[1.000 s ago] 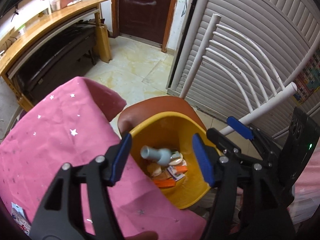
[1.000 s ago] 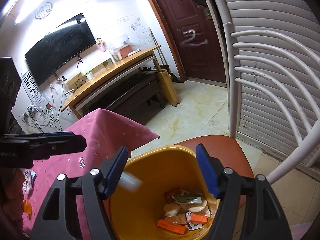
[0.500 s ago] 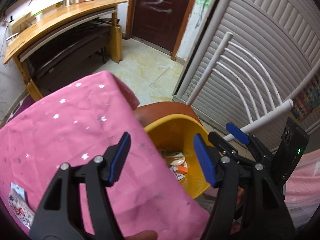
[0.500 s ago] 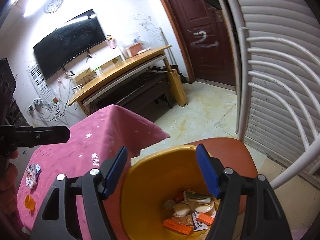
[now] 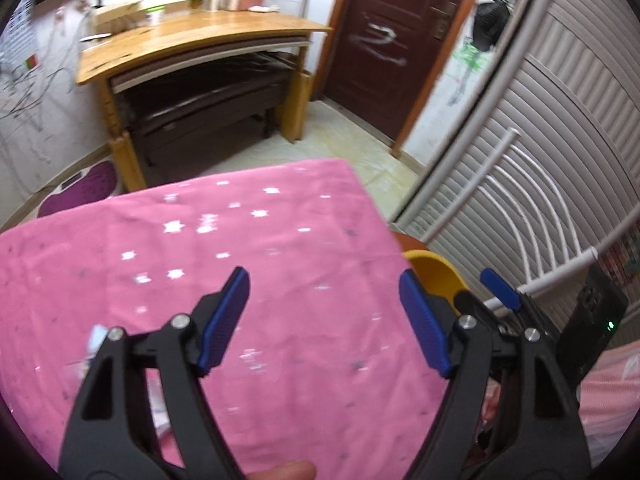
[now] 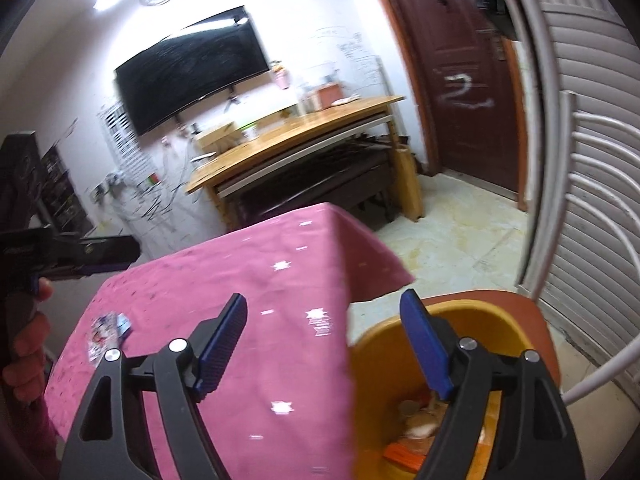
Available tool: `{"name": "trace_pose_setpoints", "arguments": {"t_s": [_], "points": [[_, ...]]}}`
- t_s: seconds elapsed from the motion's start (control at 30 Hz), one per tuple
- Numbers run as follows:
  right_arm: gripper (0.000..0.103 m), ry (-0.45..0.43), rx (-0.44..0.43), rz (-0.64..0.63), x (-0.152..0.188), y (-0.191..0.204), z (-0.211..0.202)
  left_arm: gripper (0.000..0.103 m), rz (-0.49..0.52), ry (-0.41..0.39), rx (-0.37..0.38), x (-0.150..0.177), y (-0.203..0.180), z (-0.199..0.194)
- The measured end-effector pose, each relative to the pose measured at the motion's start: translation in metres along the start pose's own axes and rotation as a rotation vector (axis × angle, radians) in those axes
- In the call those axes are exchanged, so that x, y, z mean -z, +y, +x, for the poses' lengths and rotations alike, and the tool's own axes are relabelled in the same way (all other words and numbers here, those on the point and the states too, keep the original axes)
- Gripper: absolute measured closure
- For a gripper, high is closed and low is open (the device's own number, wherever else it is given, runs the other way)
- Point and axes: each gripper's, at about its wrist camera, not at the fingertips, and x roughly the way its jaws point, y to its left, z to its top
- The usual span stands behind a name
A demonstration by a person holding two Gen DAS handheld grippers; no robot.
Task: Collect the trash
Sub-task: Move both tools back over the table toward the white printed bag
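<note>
My left gripper (image 5: 324, 320) hangs over the pink starred tablecloth (image 5: 280, 240), its jaws opening with nothing between them. My right gripper (image 6: 324, 344) straddles the table edge and the yellow bin (image 6: 376, 364); its jaws are opening too, and empty. Several wrappers and orange pieces of trash (image 6: 416, 426) lie in the bin's bottom. A small printed wrapper (image 6: 108, 330) lies on the cloth at the left. The left wrist view shows only the bin's rim (image 5: 434, 266), with the right gripper (image 5: 486, 294) beside it. The left gripper (image 6: 116, 254) shows at the right wrist view's left edge, held by a hand (image 6: 28, 344).
The bin stands on a red-brown chair seat (image 6: 532, 320) with white back rails (image 6: 600, 184). A louvered shutter (image 5: 560, 128) is behind it. Beyond the table are a wooden desk (image 5: 200, 40), a dark door (image 5: 384, 40) and a wall screen (image 6: 188, 68).
Both views have swung left, away from the bin and over the pink table. Both pairs of jaws stand wider apart than before.
</note>
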Motion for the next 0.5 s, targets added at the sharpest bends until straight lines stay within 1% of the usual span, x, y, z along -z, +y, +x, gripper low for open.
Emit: {"name": "trace_pose_setpoints", "arguments": {"t_s": [0.17,0.27,0.33,0.43,0.5], "points": [[0.026,0.026,-0.061,-0.105,0.003,0.047,0.004,0.028,-0.029,-0.015,-0.086,0.006,0.045,-0.016],[0.025,0.044,-0.121,-0.156,0.006,0.074,0.006,0.028,-0.039,-0.025,-0.137,0.012,0.070,-0.025],[0.025,0.063,-0.168,-0.190,0.008,0.091,0.008,0.028,-0.047,-0.023,-0.160,0.018,0.086,-0.030],[0.022,0.083,-0.215,-0.250,0.013,0.115,0.009,0.028,-0.052,-0.020,-0.186,0.026,0.101,-0.034],[0.021,0.094,-0.236,-0.287,0.018,0.129,0.009,0.024,-0.050,-0.015,-0.194,0.032,0.110,-0.035]]}}
